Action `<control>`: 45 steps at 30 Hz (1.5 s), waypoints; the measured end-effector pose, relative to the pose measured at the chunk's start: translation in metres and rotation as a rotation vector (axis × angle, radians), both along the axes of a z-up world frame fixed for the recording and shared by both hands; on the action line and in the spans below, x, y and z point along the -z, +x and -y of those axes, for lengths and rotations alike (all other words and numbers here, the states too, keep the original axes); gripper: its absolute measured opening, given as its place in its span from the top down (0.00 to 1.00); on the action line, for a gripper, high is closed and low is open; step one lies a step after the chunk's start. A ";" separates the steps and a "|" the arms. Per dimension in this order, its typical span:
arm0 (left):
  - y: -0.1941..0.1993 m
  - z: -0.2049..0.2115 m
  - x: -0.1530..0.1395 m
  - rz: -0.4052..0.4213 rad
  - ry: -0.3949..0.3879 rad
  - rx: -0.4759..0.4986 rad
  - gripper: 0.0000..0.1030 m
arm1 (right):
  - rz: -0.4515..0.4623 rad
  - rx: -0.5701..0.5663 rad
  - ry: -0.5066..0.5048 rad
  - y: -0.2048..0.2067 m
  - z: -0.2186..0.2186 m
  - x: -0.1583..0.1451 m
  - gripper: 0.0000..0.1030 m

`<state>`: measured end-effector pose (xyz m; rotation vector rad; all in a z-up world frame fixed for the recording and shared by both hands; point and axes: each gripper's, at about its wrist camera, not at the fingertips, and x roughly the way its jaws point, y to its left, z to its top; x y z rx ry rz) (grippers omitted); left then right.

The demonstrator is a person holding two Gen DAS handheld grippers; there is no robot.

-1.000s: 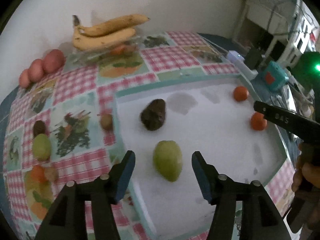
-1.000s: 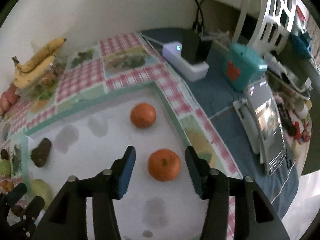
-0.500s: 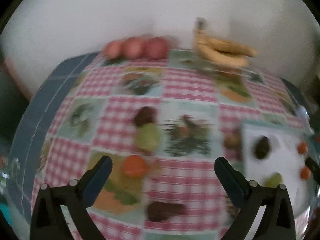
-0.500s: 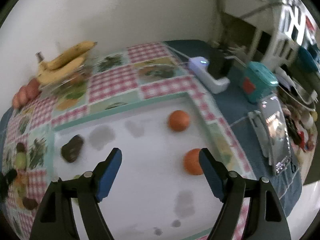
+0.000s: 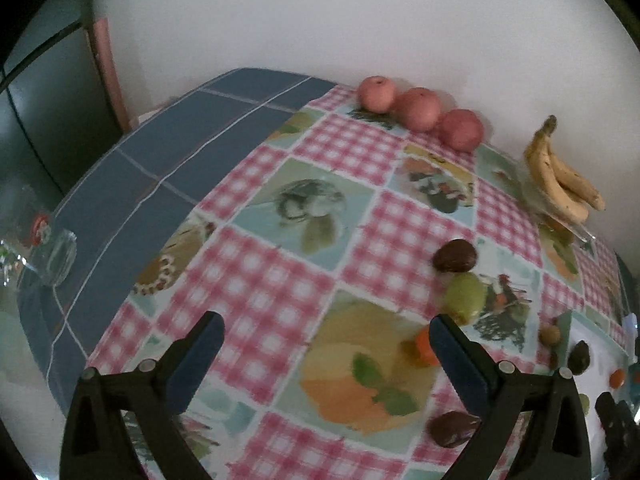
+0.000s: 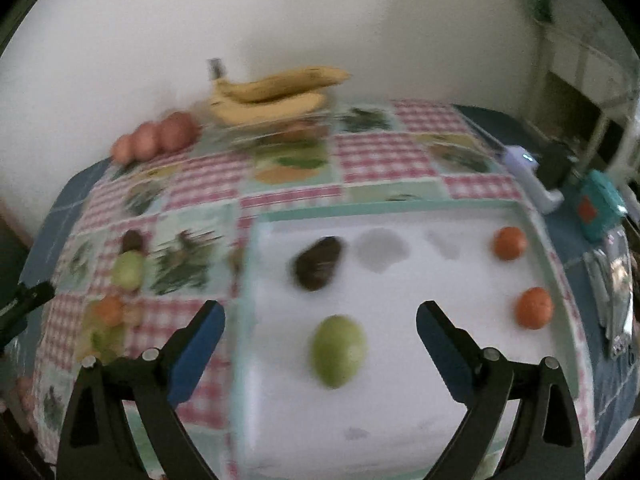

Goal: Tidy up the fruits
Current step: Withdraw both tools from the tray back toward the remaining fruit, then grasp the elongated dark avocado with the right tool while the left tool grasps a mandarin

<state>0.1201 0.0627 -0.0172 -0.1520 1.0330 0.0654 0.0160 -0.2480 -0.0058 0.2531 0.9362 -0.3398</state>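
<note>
glossy printed checked oilcloth (image 5: 360, 216) over surface; matt white tray (image 6: 400, 380); matt black plastic tongs (image 5: 326, 344), blue pads (image 5: 200, 348).

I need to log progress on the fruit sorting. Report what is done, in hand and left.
Done: a dark avocado, a green fruit and two oranges lie on the white tray.
In hand: nothing; the left gripper and right gripper are open and empty.
Left: loose fruit on the checked cloth, such as a green fruit and a dark one.
</note>
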 end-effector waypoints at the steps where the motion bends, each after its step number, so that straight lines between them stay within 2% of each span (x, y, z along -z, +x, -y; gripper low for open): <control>1: 0.000 -0.006 0.002 -0.007 -0.001 -0.010 0.00 | 0.004 -0.026 0.000 0.003 -0.010 -0.001 0.06; 9: 0.005 -0.039 0.035 -0.118 -0.013 -0.050 0.00 | -0.046 -0.169 0.063 0.019 -0.082 0.012 0.06; 15: 0.009 -0.047 0.040 -0.135 -0.013 -0.046 0.00 | -0.107 -0.196 0.111 0.030 -0.111 0.033 0.06; 20: 0.014 -0.055 0.045 -0.153 -0.047 -0.044 0.00 | -0.179 -0.226 0.158 0.036 -0.132 0.055 0.06; 26: 0.018 -0.056 0.052 -0.177 -0.037 -0.041 0.00 | -0.247 -0.261 0.116 0.044 -0.153 0.074 0.06; 32: 0.021 -0.051 0.057 -0.188 -0.026 -0.020 0.00 | -0.271 -0.278 0.001 0.049 -0.166 0.085 0.06; 40: 0.024 -0.047 0.055 -0.175 -0.028 -0.012 0.00 | -0.252 -0.255 -0.001 0.054 -0.166 0.088 0.06; 45: 0.027 -0.040 0.050 -0.156 -0.071 0.007 0.00 | -0.258 -0.256 -0.004 0.056 -0.168 0.088 0.07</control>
